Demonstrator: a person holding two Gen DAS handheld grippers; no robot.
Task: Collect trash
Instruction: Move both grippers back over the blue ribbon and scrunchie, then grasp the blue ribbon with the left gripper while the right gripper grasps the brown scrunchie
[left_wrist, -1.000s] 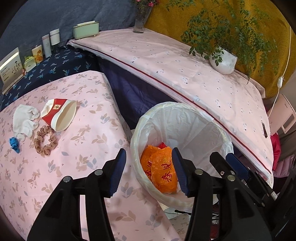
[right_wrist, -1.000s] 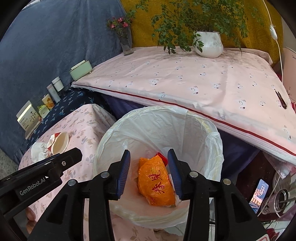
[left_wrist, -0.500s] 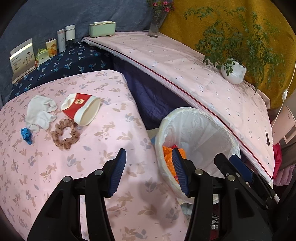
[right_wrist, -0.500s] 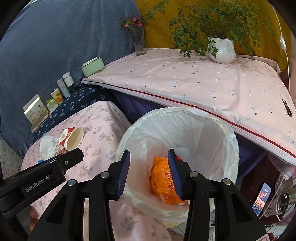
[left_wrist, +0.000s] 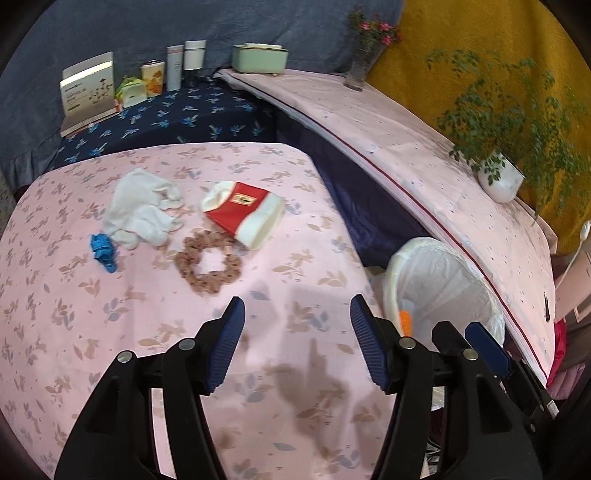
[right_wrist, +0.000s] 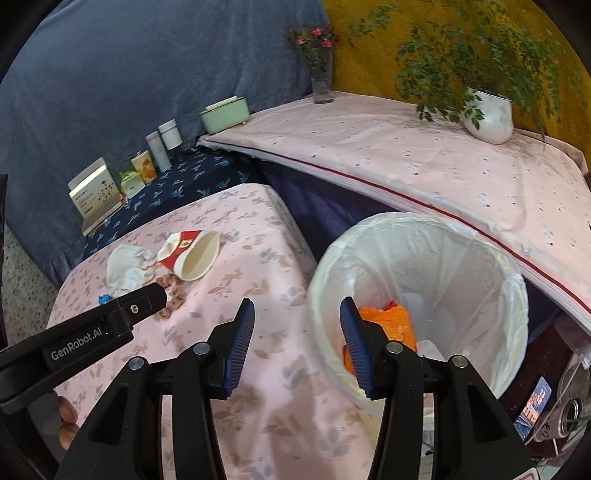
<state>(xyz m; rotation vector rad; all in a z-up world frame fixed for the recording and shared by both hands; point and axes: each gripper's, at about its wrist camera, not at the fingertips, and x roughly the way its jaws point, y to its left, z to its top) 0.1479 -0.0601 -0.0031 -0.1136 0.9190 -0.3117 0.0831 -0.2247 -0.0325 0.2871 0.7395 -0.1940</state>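
Your left gripper (left_wrist: 295, 343) and right gripper (right_wrist: 297, 343) are both opening, jaws empty; the crushed paper cup (left_wrist: 242, 212) lies ahead of the left jaws.

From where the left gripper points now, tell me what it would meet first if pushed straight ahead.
Probably the bare pink tablecloth between its opening jaws; the left gripper holds nothing. The brown scrunchie lies just beyond, slightly left. Depth is uncertain.

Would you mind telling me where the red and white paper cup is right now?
In the left wrist view the paper cup lies on its side on the pink floral tablecloth, right of the white glove and just behind the brown scrunchie.
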